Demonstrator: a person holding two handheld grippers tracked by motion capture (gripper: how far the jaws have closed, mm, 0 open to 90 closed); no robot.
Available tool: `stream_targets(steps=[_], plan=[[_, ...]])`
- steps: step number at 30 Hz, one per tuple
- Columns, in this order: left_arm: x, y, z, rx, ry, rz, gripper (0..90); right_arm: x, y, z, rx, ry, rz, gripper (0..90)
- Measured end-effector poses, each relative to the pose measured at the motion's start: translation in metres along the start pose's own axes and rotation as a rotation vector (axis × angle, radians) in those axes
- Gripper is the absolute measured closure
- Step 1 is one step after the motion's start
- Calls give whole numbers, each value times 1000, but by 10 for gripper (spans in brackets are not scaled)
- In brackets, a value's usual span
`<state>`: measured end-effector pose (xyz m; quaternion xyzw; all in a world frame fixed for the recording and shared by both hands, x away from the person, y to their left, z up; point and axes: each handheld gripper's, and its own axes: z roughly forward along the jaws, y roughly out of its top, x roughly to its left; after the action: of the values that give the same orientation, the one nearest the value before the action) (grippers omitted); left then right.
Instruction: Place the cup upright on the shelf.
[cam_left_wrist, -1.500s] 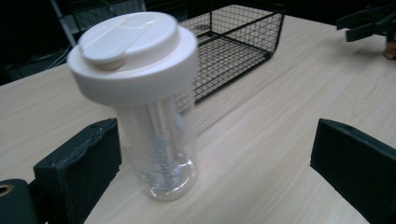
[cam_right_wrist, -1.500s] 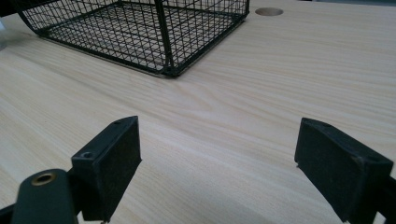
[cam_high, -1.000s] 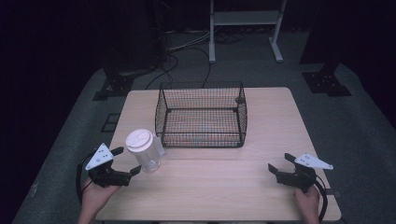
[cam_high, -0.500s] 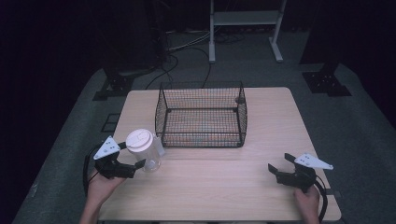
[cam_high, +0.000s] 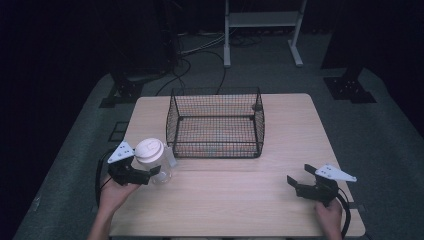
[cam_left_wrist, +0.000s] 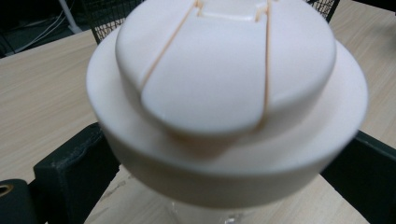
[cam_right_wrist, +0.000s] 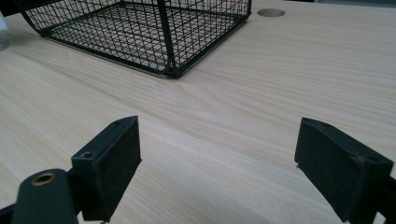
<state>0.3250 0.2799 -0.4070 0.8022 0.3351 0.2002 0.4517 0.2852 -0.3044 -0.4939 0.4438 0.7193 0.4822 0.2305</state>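
From above, the left tool brackets a lidded cup standing on the counter beside the basket; the right tool rests open. Up close, jaws flank the cup without clearly pinching; a low, off-centre squeeze could tip it.

Both claws are matte black, each topped with a light grey three-cornered plate: left claw, right claw. Black cable loops off the back of each. Up close, right claw jaws are blocky rectangular black pads with a small screw hole in the face; brass-coloured eyelet sits on the rounded black body beside one jaw.
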Motion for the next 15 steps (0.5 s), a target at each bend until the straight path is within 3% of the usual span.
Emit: stream_targets(steps=[11,15], plan=[[2,6,10,21,-8,-6,11,0,0,0,-1,2,-1,135],[1,6,11,20,-2,5,52,0,0,0,-3,2,-2,135]])
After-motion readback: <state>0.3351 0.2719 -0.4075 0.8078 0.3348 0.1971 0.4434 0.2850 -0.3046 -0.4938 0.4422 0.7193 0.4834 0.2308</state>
